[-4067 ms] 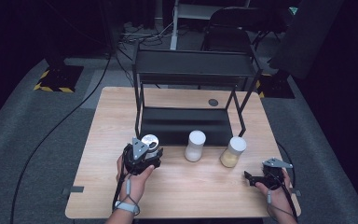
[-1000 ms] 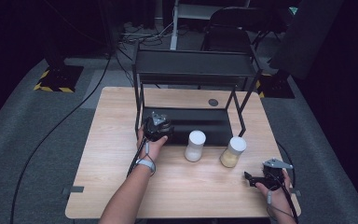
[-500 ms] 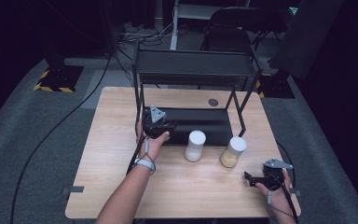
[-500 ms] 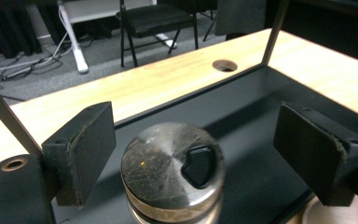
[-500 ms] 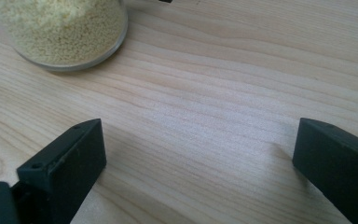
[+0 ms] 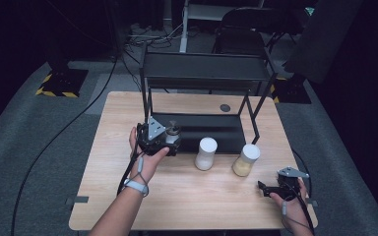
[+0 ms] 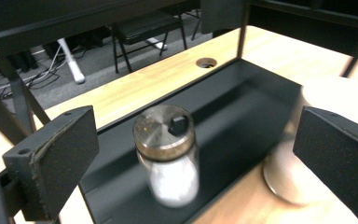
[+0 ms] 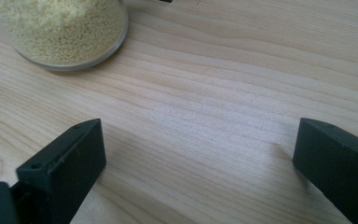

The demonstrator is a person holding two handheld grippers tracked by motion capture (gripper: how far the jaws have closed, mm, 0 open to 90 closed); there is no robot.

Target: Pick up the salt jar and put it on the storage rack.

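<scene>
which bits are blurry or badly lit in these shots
Left gripper view: the shaker on the black shelf is smeared by motion blur, as is the white jar at right. Right gripper view: sharp wood grain on the table, the grain jar soft and cropped. High view: the table is lit, the floor around it dark.

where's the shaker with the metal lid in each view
high view: shaker on the left end of the black shelf, just past the open left claw.
left gripper view: shaker centre frame, standing on the shelf, apart from both jaws.
right gripper view: not in it.
shared landmark: the white jar, at right in the left gripper view.
</scene>
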